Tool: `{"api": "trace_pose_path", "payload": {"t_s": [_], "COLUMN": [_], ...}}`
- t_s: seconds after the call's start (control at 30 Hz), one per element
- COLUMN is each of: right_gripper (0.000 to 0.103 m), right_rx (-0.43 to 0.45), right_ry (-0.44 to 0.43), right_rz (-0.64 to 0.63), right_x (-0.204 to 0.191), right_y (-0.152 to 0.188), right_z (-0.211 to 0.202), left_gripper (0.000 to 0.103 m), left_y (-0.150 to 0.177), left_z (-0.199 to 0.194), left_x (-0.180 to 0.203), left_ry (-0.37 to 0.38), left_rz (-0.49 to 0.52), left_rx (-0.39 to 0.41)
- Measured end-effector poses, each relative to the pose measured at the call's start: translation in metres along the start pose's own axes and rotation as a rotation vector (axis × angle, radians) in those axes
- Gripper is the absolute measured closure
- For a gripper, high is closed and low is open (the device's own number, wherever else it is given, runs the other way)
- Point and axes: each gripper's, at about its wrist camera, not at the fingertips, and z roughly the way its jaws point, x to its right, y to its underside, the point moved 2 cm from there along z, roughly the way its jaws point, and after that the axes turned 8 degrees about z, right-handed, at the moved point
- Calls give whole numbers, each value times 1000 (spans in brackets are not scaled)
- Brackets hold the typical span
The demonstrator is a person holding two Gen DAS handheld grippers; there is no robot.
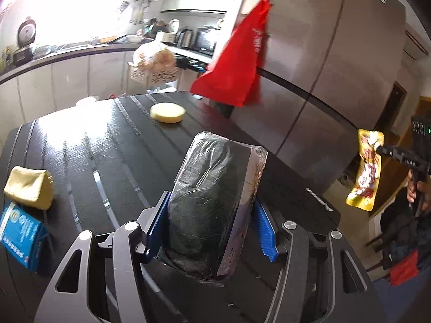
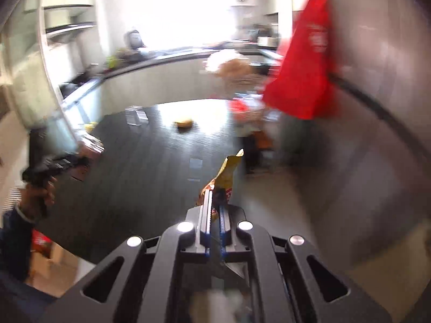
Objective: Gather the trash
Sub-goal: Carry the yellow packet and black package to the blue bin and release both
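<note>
Dark bench (image 1: 80, 145) — glossy, fine brushed grain, glare across it. Black bundle (image 1: 207, 202) under clear crinkled film, shiny. Left claw (image 1: 211, 226): ribbed blue plastic pads, matt black frame, bright metal rivets. Yellow pouch (image 1: 366, 169) — slick foil, creased. Round sponge (image 1: 167, 112) matt, porous. Red bag (image 1: 237, 62) of soft matt cloth. Fridge (image 1: 323, 62) in brushed satin metal. Blue box (image 1: 20, 231), smooth printed card.

A wrapped bundle (image 1: 212, 202) is sitting between the left gripper (image 1: 212, 226) pads, above the tabletop (image 1: 89, 145). Behind it a sponge (image 1: 167, 112) is lying on the tabletop; a folded cloth (image 1: 28, 187) and a box (image 1: 20, 232) are lying at the left edge. A sachet (image 1: 367, 171) is hanging from the right gripper (image 1: 382, 150), off to the right beyond the tabletop.
</note>
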Motion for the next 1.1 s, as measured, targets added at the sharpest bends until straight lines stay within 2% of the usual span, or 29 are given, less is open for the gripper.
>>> {"api": "trace_pose_path", "payload": {"t_s": [0.1, 0.2, 0.3, 0.43, 0.5, 0.57, 0.67, 0.7, 0.77, 0.8, 0.93, 0.97, 1.03, 1.07, 1.1], "right_gripper": [97, 97, 97, 92, 50, 47, 44, 43, 42, 42, 42, 42, 41, 41, 41], "right_rx": [-51, -168, -275, -351, -374, -318, -197, -155, -72, -37, 8, 10, 9, 5, -1], "right_ry": [137, 240, 253, 238, 211, 192, 193, 200, 219, 234, 256, 259, 267, 270, 271], "right_rz": [40, 96, 158, 243, 311, 353, 420, 446, 500, 527, 593, 605, 626, 637, 648], "right_x": [44, 93, 127, 154, 170, 186, 215, 225, 248, 258, 286, 290, 295, 297, 299], "right_y": [42, 112, 174, 230, 246, 252, 251, 252, 256, 261, 283, 289, 299, 303, 307], "right_z": [-3, 39, 99, 161, 171, 153, 108, 92, 58, 41, 8, 5, -1, -3, -2], "left_gripper": [47, 47, 47, 47, 47, 47, 47, 47, 47, 47, 47, 43, 22, 8, 8], "left_y": [-6, -11, -13, -8, -5, 0, 12, 21, 33, 47, 93, 102, 118, 121, 123], "left_z": [7, 17, 28, 42, 53, 67, 97, 116, 146, 169, 257, 270, 305, 314, 323], "left_x": [29, 67, 116, 180, 216, 251, 313, 343, 378, 402, 453, 459, 470, 473, 475], "left_ry": [41, 87, 137, 197, 234, 276, 381, 428, 465, 480, 513, 506, 479, 480, 474], "left_rz": [32, 75, 122, 166, 191, 214, 252, 278, 322, 351, 373, 377, 375, 368, 353], "left_rx": [5, 3, -15, -48, -70, -90, -144, -179, -233, -280, -478, -506, -555, -568, -572]}}
